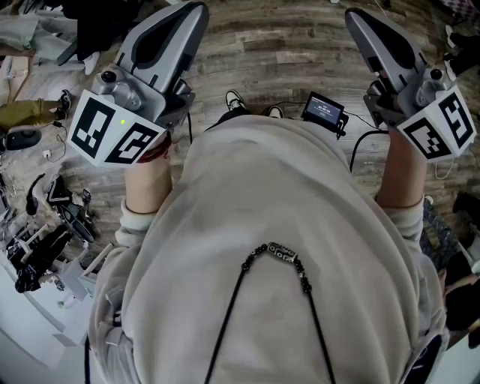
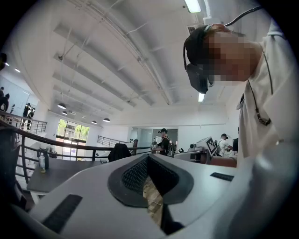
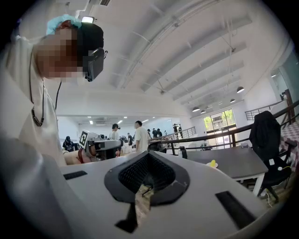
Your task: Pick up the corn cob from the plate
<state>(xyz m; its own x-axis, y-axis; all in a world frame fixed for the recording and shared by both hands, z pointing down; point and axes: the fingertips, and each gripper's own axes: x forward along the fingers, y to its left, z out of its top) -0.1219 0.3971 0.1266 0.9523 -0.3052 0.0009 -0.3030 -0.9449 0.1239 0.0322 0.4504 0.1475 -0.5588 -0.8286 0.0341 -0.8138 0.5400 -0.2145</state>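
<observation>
While grey two-jaw left gripper (image 1: 191,15) and right gripper (image 1: 356,19) hung over plank floor (image 1: 285,45) in head view, neither corn cob nor plate showed. Left gripper view: clenched, empty. Right gripper view: likewise; tiny yellow item (image 3: 212,163) on distant table (image 3: 233,161), unidentified. Risk: arriving clenched would knock the cob away.

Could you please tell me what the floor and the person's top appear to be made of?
The floor looks like matte grey-brown planks, with grain streaks and board seams; real wood or laminate, I cannot tell. The top seems soft, matte, pale fabric, probably cotton fleece, judging by its gentle folds.
</observation>
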